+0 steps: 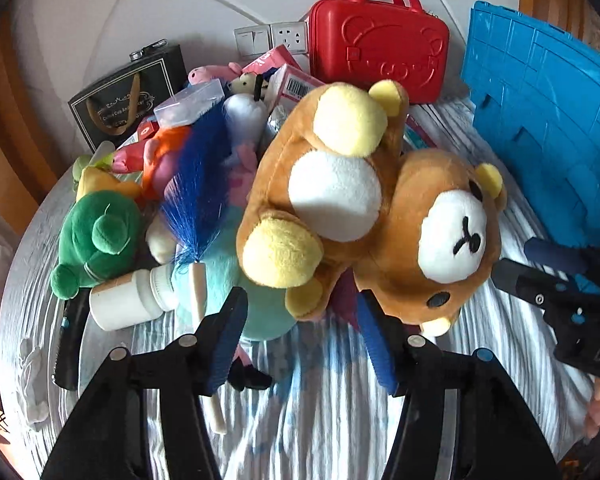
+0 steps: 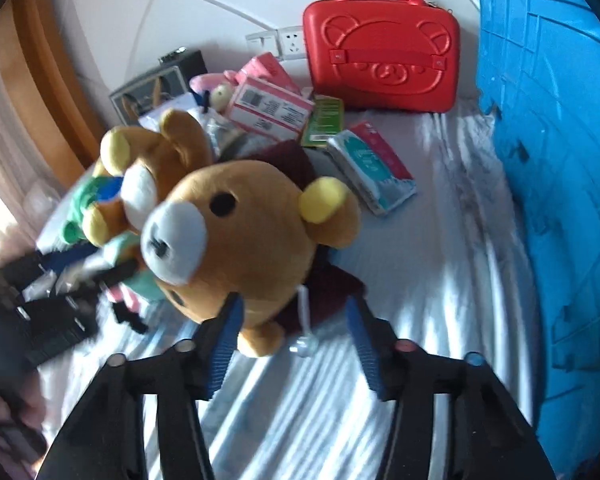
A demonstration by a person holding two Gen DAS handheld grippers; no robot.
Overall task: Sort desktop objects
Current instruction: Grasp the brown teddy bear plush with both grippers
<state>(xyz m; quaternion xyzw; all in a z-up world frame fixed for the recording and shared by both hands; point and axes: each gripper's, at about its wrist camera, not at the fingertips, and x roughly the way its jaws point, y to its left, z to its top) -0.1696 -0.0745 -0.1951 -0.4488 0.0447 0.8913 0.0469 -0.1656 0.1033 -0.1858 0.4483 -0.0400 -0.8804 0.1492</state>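
A brown plush bear [image 1: 372, 200] with white belly and yellow paws lies on top of a pile of toys on the striped cloth; it also shows in the right wrist view [image 2: 252, 240]. My left gripper [image 1: 304, 312] is open, its blue-padded fingers just below the bear's legs. My right gripper [image 2: 294, 316] is open, its fingers on either side of the bear's head and lower ear, not closed on it. The right gripper also shows in the left wrist view [image 1: 556, 292], at the right beside the bear's head.
A red bear-embossed case [image 1: 380, 40] stands at the back. A blue crate [image 1: 552, 136] stands at the right. The pile holds a green plush [image 1: 96, 236], a blue feather brush [image 1: 200, 184], a white bottle [image 1: 128, 300], pink boxes [image 2: 268, 108] and a tissue pack [image 2: 372, 168].
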